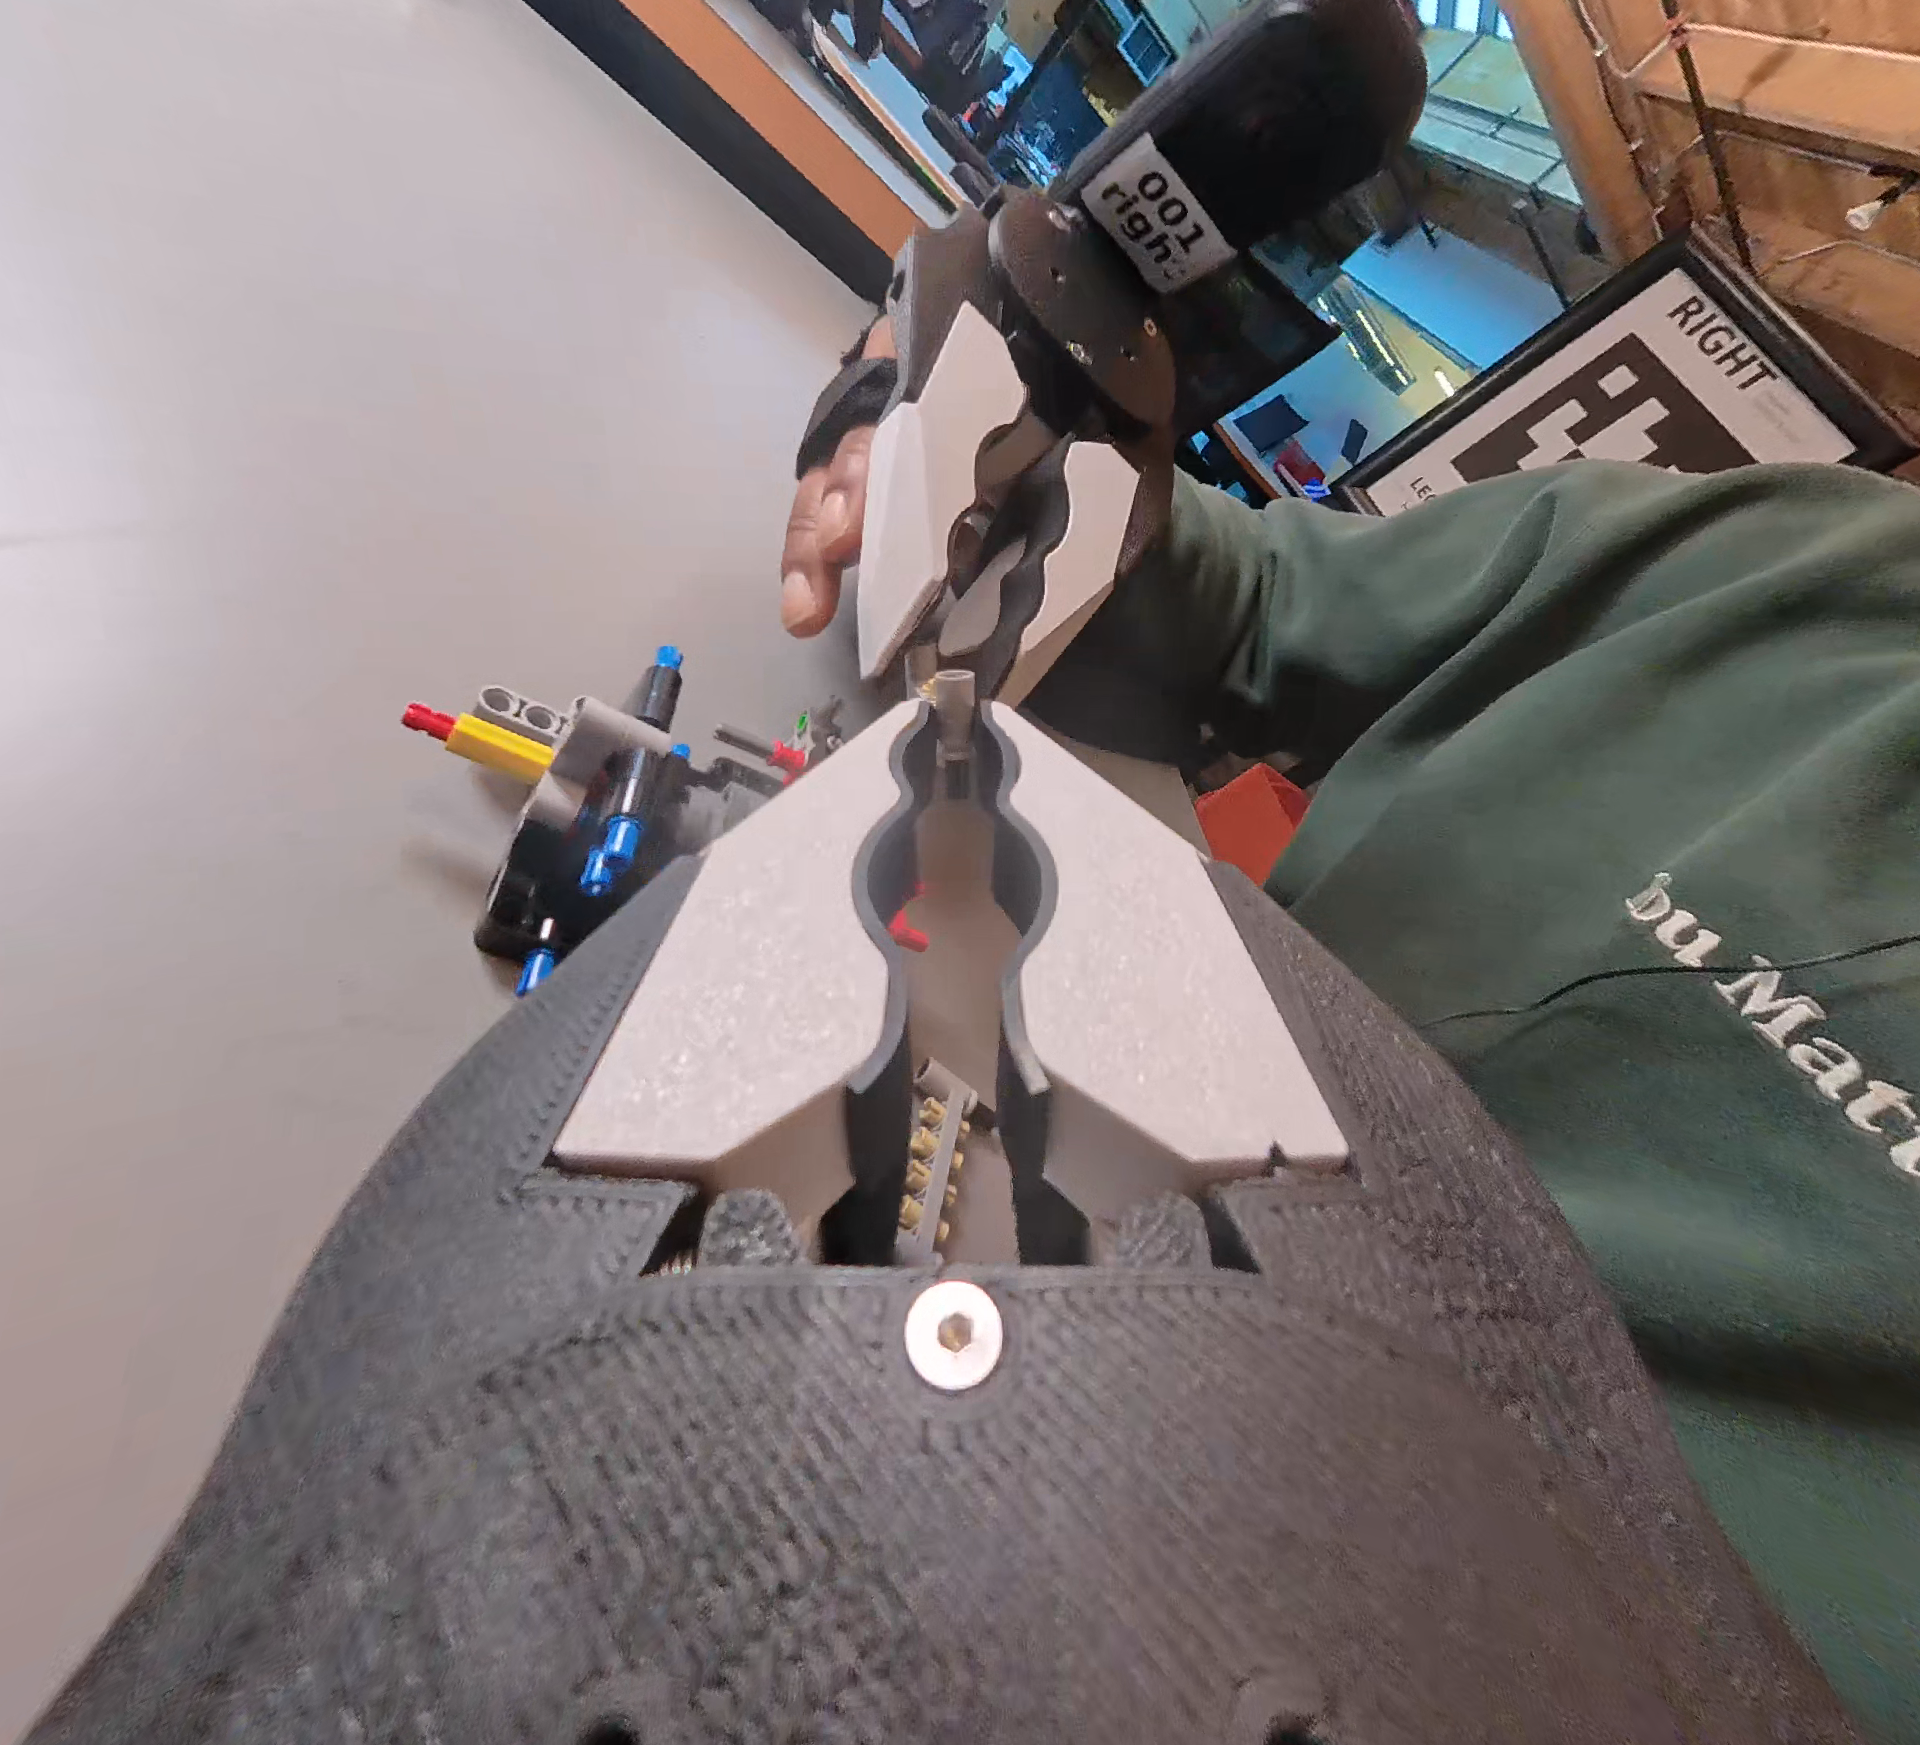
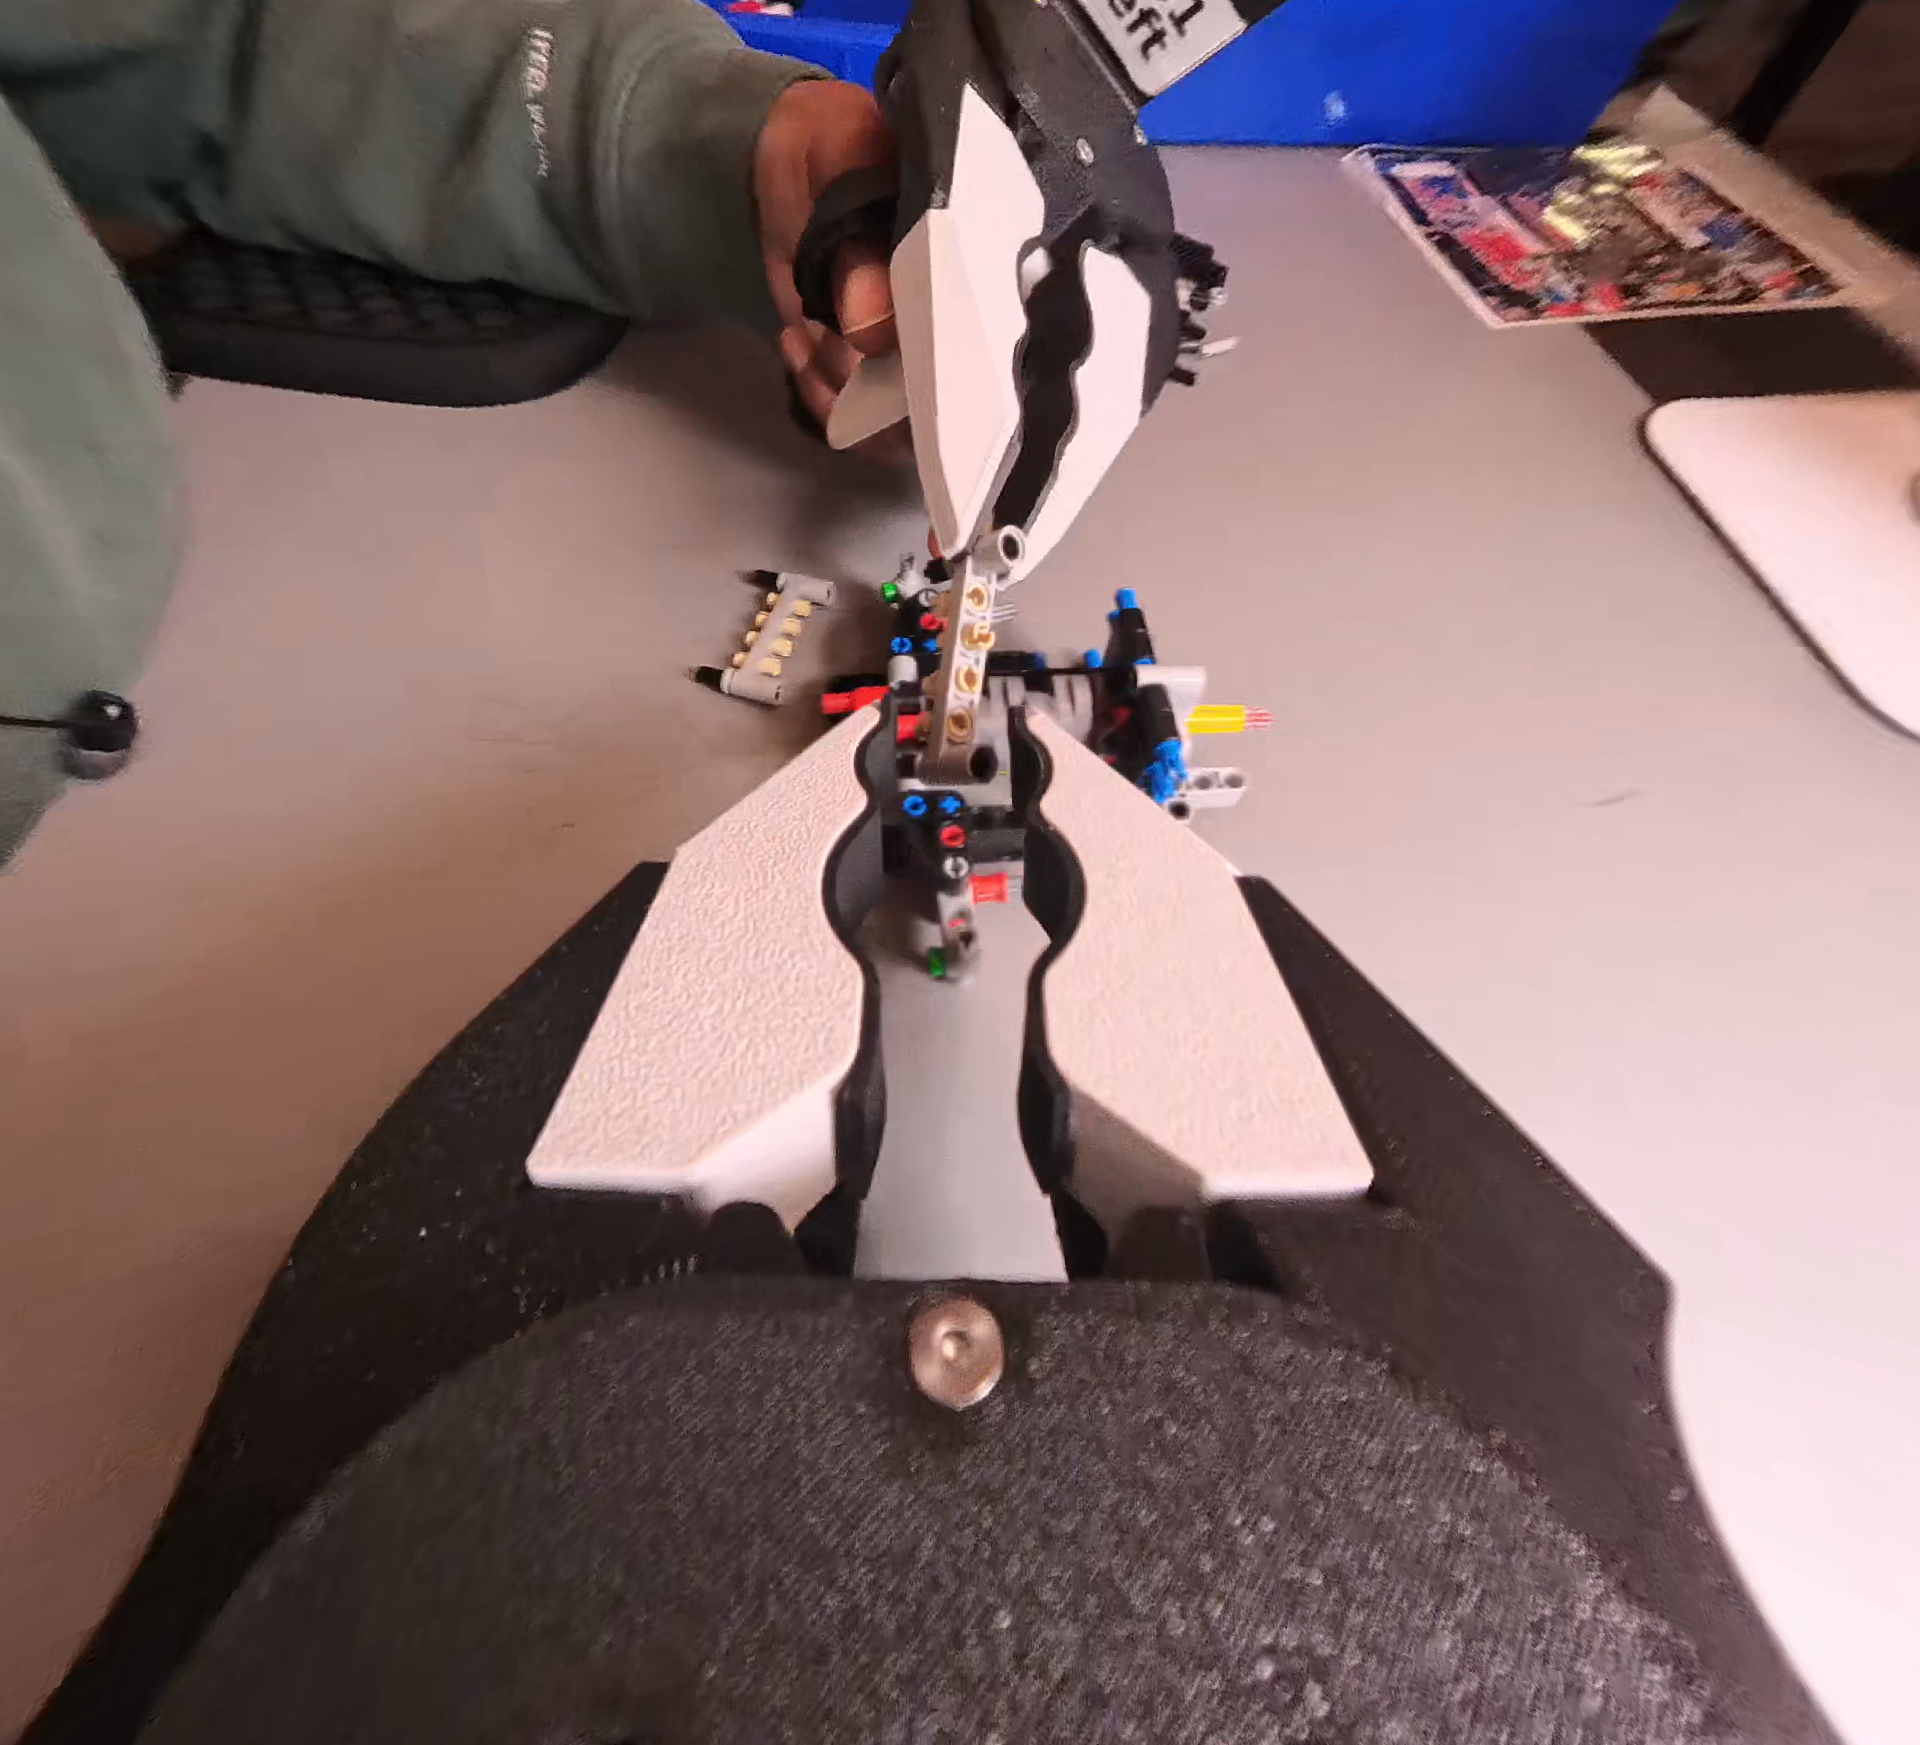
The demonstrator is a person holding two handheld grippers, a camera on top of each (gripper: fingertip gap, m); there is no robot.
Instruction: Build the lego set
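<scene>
Left gripper [image 2: 995, 544] pinching the top end of a grey beam with tan pins [image 2: 961, 672], hanging tilted above the lego assembly [image 2: 1049, 719] on the grey table [image 2: 1455, 864]. Right gripper [image 2: 951, 745] clenching the beam's lower end. Showing only in the right wrist view: a second pinned beam [image 2: 774, 635] lying left of the assembly, blue bin [image 2: 1455, 33] beyond. Appearing in the left wrist view alone: a framed marker board [image 1: 1621, 407].

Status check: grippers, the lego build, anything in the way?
Both grippers, left and right, shut on grey beam. Build on table. Nothing blocking.
</scene>
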